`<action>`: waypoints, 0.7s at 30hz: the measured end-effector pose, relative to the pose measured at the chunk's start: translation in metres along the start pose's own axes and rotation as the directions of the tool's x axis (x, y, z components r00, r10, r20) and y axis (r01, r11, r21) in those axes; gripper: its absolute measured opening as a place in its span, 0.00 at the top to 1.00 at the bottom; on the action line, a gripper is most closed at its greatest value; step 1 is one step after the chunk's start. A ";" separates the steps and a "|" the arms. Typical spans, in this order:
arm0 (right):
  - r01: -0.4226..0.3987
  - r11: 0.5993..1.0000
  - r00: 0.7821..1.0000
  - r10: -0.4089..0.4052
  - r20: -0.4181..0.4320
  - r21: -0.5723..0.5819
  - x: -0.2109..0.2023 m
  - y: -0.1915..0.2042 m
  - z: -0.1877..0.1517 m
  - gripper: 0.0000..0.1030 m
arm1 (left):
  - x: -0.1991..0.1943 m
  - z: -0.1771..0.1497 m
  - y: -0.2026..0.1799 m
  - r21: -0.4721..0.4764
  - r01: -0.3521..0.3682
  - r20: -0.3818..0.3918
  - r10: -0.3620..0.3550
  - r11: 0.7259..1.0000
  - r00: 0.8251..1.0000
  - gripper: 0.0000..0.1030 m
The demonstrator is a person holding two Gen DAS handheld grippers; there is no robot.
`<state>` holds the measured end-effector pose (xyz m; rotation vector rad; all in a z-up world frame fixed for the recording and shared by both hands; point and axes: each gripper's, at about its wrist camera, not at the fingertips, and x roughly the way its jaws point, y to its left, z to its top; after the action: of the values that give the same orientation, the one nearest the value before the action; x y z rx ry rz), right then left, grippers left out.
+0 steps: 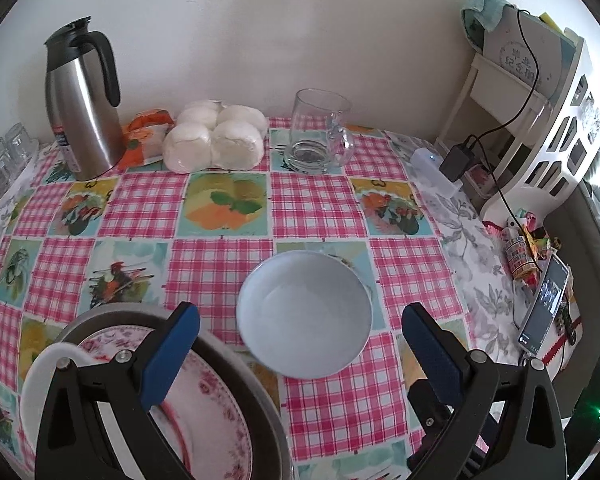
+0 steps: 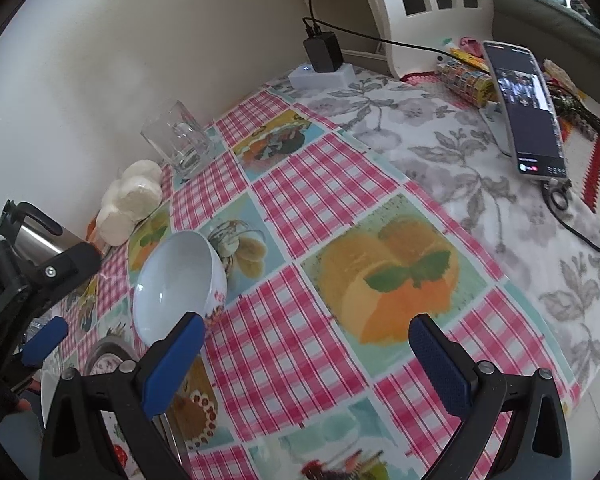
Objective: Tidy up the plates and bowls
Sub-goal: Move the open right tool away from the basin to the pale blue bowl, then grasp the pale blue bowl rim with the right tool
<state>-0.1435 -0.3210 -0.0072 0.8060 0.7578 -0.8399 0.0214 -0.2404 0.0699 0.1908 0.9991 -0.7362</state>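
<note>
A white bowl (image 1: pixel 304 314) stands on the checked tablecloth, just ahead of my open left gripper (image 1: pixel 300 344), between the lines of its blue pads. A pink-flowered plate (image 1: pixel 204 408) lies in a grey metal dish (image 1: pixel 256 392) under the left finger, with a white rim (image 1: pixel 36 376) beside it. In the right wrist view the bowl (image 2: pixel 176 284) is left of my open, empty right gripper (image 2: pixel 306 364), which hovers over the cloth. The left gripper (image 2: pixel 40 312) shows at the left edge, and the dish with the plate (image 2: pixel 108 358) is partly hidden.
At the back stand a steel thermos jug (image 1: pixel 82 108), wrapped white buns (image 1: pixel 216 136), an orange packet (image 1: pixel 146 136) and a glass mug (image 1: pixel 320 132). Right: a power strip with charger (image 1: pixel 444 164), white rack (image 1: pixel 548 120), phone (image 2: pixel 526 108), cable (image 2: pixel 580 224). Small glasses (image 1: pixel 4 156) far left.
</note>
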 end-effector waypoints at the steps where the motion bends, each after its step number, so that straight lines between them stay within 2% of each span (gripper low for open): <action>1: 0.000 1.000 1.000 0.000 -0.003 -0.003 0.004 0.001 0.001 0.00 | 0.002 0.001 0.000 0.001 0.002 -0.003 -0.002 1.000 1.000 0.02; 13: 0.000 1.000 0.999 -0.002 -0.054 -0.027 0.038 0.014 0.008 0.00 | 0.032 0.008 0.007 -0.023 0.003 -0.038 -0.004 1.000 0.999 0.02; 21: 0.028 0.999 0.997 -0.031 -0.066 -0.043 0.057 0.025 0.014 0.00 | 0.044 0.007 0.010 -0.026 -0.042 -0.058 0.041 0.999 0.998 0.02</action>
<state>-0.0921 -0.3416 -0.0401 0.7899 0.8458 -0.8239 0.0473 -0.2569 0.0356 0.2093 1.0560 -0.6820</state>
